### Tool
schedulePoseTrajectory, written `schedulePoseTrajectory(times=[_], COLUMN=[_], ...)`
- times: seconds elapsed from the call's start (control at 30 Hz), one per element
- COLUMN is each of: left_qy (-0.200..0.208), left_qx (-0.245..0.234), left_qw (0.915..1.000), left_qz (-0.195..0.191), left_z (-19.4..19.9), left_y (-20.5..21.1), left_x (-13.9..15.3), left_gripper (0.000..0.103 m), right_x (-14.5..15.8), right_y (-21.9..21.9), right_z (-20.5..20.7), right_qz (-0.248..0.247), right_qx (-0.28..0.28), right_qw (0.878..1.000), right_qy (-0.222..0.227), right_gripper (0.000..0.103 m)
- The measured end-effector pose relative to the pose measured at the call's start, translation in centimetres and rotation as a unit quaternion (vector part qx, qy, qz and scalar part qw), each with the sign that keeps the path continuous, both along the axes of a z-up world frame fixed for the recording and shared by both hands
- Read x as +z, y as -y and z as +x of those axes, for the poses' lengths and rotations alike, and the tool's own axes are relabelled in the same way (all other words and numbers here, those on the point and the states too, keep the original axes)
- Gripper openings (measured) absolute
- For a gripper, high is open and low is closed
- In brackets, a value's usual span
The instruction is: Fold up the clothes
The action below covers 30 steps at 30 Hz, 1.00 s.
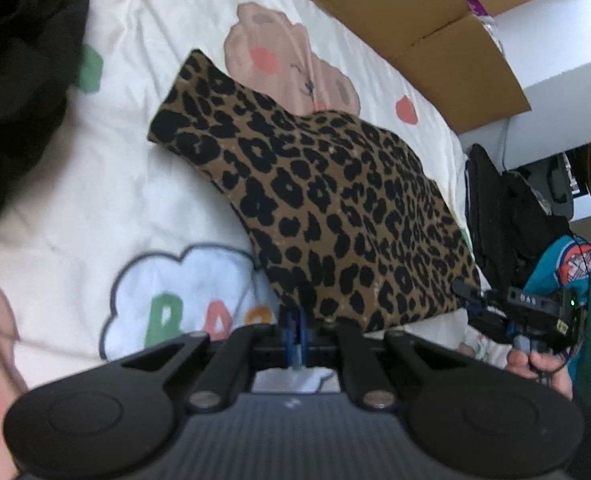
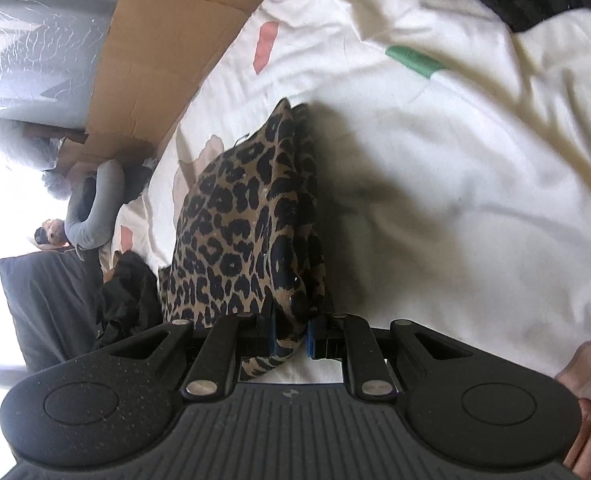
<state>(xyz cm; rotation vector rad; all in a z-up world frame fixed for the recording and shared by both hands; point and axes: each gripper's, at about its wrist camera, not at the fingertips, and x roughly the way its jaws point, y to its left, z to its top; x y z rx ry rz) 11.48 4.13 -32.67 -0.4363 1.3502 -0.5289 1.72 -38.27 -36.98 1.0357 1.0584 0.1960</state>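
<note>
Leopard-print garment (image 1: 327, 208) fills centre frame of the left wrist view, lifted off the white printed bedsheet (image 1: 107, 184). Left gripper (image 1: 295, 332): blue fingers nearly together, pinching its lower edge. Right gripper (image 2: 291, 334): fingers closed on a bunched corner of the same cloth at lower centre. Black clothing (image 1: 19, 80) upper left; cardboard (image 1: 435, 28) along the upper right.
</note>
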Motion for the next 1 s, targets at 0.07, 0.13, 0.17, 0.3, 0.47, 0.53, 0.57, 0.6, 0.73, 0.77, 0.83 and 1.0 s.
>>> schedulePoseTrajectory(times=[0.07, 0.13, 0.17, 0.3, 0.47, 0.53, 0.57, 0.6, 0.73, 0.77, 0.83, 1.0], left_qy=[-0.013, -0.030, -0.039, -0.072, -0.095, -0.102, -0.105, -0.107, -0.118, -0.127, -0.147, -0.169], left_qx=[-0.001, 0.005, 0.008, 0.018, 0.012, 0.007, 0.005, 0.003, 0.002, 0.004, 0.008, -0.001], left_qw=[0.9999, 0.9995, 0.9992, 0.9972, 0.9954, 0.9948, 0.9945, 0.9943, 0.9930, 0.9919, 0.9891, 0.9856], left_qz=[-0.002, -0.005, -0.006, -0.010, -0.004, -0.001, 0.000, 0.001, 0.001, 0.000, -0.001, 0.010], left_z=[-0.2, -0.3, -0.4, -0.7, -1.4, -1.7, -1.8, -1.8, -2.1, -2.2, -2.4, -2.7], left_y=[0.4, 0.8, 1.0, 1.9, 3.8, 4.7, 5.2, 5.6, 7.0, 7.2, 7.6, 9.9], left_x=[-0.2, -0.7, -0.9, -1.8, -2.4, -2.6, -2.7, -2.7, -2.8, -2.9, -2.9, -2.4], left_gripper=[0.003, 0.003, 0.003, 0.003, 0.003, 0.003, 0.003, 0.003, 0.003, 0.003, 0.003, 0.003], right_x=[0.1, 0.3, 0.5, 1.1, 1.5, 1.7, 1.8, 1.9, 2.5, 2.6, 2.9, 3.6], right_y=[0.3, 0.6, 0.7, 1.2, 2.0, 2.3, 2.5, 2.6, 3.0, 3.1, 3.3, 3.8], right_z=[0.1, 0.2, 0.4, 1.3, 2.4, 2.9, 3.2, 3.5, 4.8, 5.1, 5.7, 7.3], right_qz=[-0.005, -0.009, -0.013, -0.027, -0.041, -0.045, -0.047, -0.049, -0.058, -0.060, -0.065, -0.076], right_qx=[-0.002, -0.006, -0.006, -0.010, -0.019, -0.022, -0.023, -0.023, -0.020, -0.019, -0.018, -0.014], right_qw=[1.000, 1.000, 1.000, 0.999, 0.999, 0.998, 0.998, 0.998, 0.997, 0.997, 0.997, 0.995], right_qy=[0.002, 0.006, 0.009, 0.016, 0.022, 0.026, 0.027, 0.030, 0.040, 0.042, 0.047, 0.060], right_gripper=[0.012, 0.012, 0.012, 0.012, 0.012, 0.012, 0.012, 0.012, 0.012, 0.012, 0.012, 0.012])
